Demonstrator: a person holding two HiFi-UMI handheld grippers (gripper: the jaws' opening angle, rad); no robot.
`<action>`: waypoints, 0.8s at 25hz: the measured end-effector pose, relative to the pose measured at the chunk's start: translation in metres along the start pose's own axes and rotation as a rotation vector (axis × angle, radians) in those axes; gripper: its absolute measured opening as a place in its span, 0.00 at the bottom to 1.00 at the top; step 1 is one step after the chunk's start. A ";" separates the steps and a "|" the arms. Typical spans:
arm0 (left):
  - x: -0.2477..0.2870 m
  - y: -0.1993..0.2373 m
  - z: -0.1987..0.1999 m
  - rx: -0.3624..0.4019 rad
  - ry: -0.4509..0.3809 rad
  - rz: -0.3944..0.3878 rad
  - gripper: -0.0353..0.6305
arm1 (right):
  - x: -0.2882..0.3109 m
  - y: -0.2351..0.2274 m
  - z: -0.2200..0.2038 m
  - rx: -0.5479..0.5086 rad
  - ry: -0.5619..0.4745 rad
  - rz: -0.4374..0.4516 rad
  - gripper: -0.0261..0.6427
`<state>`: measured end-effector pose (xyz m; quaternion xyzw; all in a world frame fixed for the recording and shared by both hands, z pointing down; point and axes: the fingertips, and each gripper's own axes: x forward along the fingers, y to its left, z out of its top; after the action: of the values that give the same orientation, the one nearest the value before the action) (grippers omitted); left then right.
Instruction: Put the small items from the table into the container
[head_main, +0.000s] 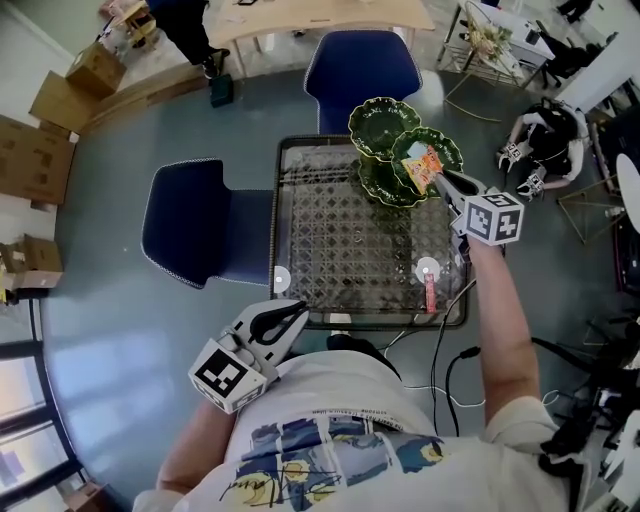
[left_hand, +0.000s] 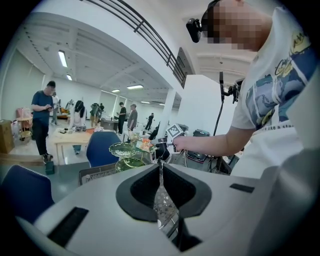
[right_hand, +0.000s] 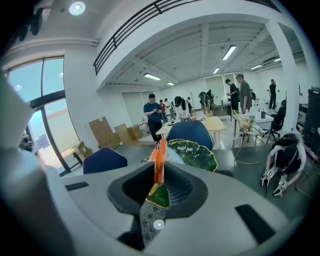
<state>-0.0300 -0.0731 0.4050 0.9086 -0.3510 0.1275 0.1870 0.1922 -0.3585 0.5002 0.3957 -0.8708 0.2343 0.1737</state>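
A green leaf-shaped tiered dish (head_main: 380, 125) stands at the far right corner of the glass table (head_main: 330, 235). My right gripper (head_main: 442, 177) reaches over its right-hand bowl and is shut on an orange snack packet (head_main: 425, 163), which hangs just above that bowl. In the right gripper view the orange packet (right_hand: 159, 160) stands upright, pinched between the jaws, with the green dish (right_hand: 196, 155) right behind it. My left gripper (head_main: 297, 314) stays at the table's near edge by my body, shut and empty. A red stick packet (head_main: 431, 294) and a white round item (head_main: 428, 268) lie near the table's front right.
Another white round item (head_main: 282, 279) lies at the table's front left. Two blue chairs (head_main: 205, 222) (head_main: 362, 62) stand left of and behind the table. Cables (head_main: 440, 350) hang off the near right corner. Cardboard boxes (head_main: 45, 110) and people are farther off.
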 end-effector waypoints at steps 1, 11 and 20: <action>-0.001 0.000 0.000 -0.003 -0.001 -0.001 0.07 | 0.000 0.001 0.001 -0.004 -0.001 -0.001 0.10; -0.007 -0.004 -0.003 -0.009 -0.012 -0.015 0.07 | -0.014 0.000 0.012 0.001 -0.051 -0.029 0.18; -0.034 -0.011 -0.009 -0.003 -0.036 -0.037 0.07 | -0.050 0.028 0.026 -0.100 -0.099 -0.127 0.18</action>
<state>-0.0475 -0.0414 0.3981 0.9168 -0.3375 0.1070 0.1845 0.1992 -0.3260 0.4464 0.4519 -0.8622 0.1594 0.1643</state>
